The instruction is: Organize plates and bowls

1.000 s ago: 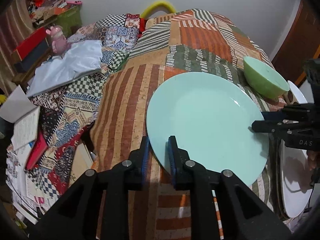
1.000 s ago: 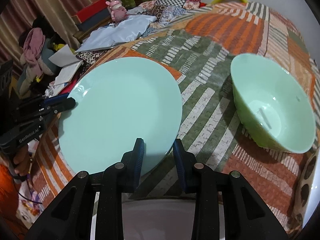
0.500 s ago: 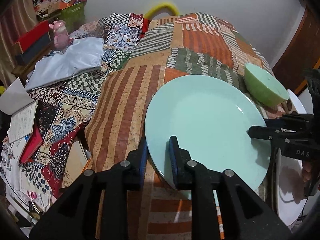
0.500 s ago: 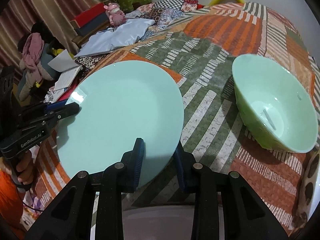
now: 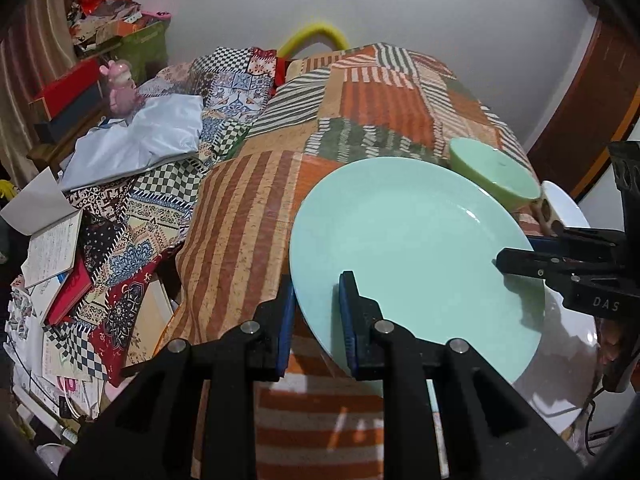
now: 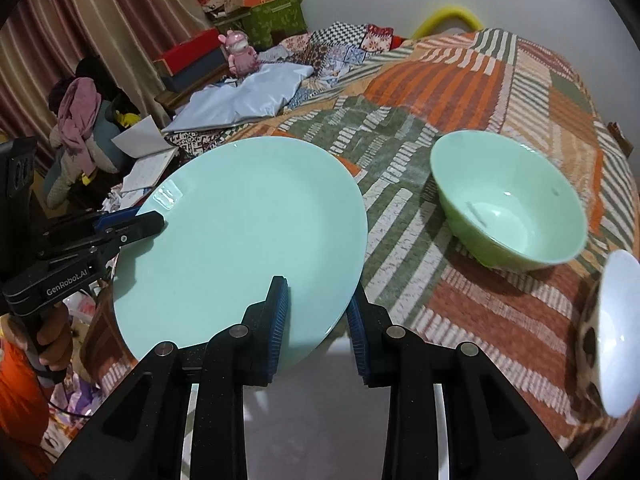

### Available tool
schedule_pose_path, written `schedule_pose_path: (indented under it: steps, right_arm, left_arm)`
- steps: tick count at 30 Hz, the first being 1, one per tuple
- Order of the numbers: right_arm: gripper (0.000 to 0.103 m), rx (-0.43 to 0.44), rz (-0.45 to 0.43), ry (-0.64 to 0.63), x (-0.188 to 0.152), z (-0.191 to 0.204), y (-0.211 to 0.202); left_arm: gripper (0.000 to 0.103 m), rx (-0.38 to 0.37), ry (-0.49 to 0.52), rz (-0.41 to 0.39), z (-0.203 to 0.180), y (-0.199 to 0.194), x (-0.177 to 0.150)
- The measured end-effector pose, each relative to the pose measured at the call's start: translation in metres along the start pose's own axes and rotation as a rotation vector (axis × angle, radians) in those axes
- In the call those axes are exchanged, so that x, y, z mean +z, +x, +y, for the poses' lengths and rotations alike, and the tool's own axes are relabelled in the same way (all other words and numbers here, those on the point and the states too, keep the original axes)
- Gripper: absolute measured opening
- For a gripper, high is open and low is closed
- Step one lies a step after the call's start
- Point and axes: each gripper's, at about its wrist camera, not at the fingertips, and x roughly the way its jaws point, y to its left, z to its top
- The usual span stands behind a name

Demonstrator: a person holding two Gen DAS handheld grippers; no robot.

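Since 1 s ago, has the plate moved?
Yes. The plate has risen toward the green bowl, its edge now overhanging a white plate in the left wrist view.

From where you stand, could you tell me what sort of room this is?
Probably a lived-in bedroom or spare room, not a kitchen. The plate and bowl sit over a patchwork quilt, with striped curtains, stacked boxes and a pink toy behind.

Bedspread: striped patchwork quilt (image 5: pixel 372 96) in orange, green, cream.
Left side: grey-blue plastic bag (image 5: pixel 140 136), pink toy figure (image 6: pixel 240 50), open notebook (image 5: pixel 50 248).
Wall: yellow hoop (image 5: pixel 314 36).
Window: brown curtains (image 6: pixel 100 20).
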Motion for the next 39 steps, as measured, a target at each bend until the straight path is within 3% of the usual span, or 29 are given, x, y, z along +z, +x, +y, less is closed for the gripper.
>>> schedule_pose_path:
  steps: [18, 39]
  right_arm:
    - [0.027, -0.050, -0.133, 0.056, -0.053, -0.008, -0.065]
    - [0.027, -0.043, -0.206, 0.172, -0.117, -0.030, -0.094]
  left_arm:
    - [0.020, -0.078, 0.045, -0.051, -0.059, -0.046, -0.025]
    - [0.020, -0.120, 0.083, -0.010, -0.110, -0.047, -0.063]
